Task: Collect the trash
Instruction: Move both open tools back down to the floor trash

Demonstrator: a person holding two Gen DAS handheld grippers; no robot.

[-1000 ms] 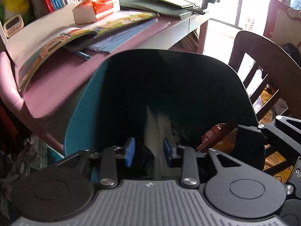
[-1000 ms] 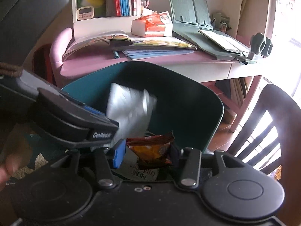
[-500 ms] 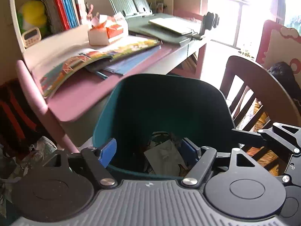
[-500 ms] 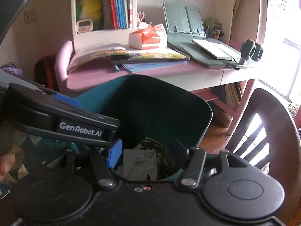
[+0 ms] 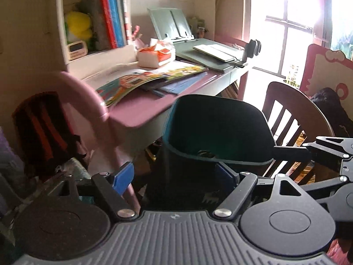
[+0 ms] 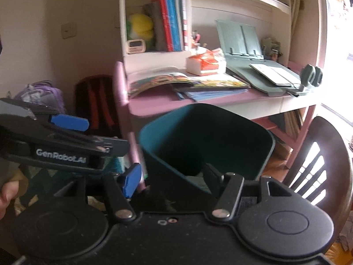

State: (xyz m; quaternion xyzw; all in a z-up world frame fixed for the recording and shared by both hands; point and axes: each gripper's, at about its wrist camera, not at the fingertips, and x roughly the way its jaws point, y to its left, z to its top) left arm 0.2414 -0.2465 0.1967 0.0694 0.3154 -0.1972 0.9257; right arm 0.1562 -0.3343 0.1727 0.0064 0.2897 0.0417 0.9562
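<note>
A teal trash bin point(image 5: 218, 130) stands on the floor in front of the pink desk; it also shows in the right wrist view point(image 6: 205, 137). Its inside is dark, and only a sliver of trash point(image 5: 205, 153) shows at its near rim. My left gripper point(image 5: 174, 177) is open and empty, just short of the bin's near wall. My right gripper point(image 6: 171, 177) is open and empty, at the bin's near rim. The left gripper point(image 6: 66, 132) shows from the side at the left of the right wrist view.
A pink desk point(image 5: 141, 110) carries open books point(image 5: 150, 79), a tissue pack point(image 5: 156, 55) and a grey book stand point(image 5: 198, 48). A dark wooden chair point(image 5: 291, 119) stands right of the bin. A black and red backpack point(image 5: 44, 130) sits at the left.
Both grippers let their trash fall into the bin, opened wide and pulled up and back from it. The wrapper and the silver packet are no longer held.
</note>
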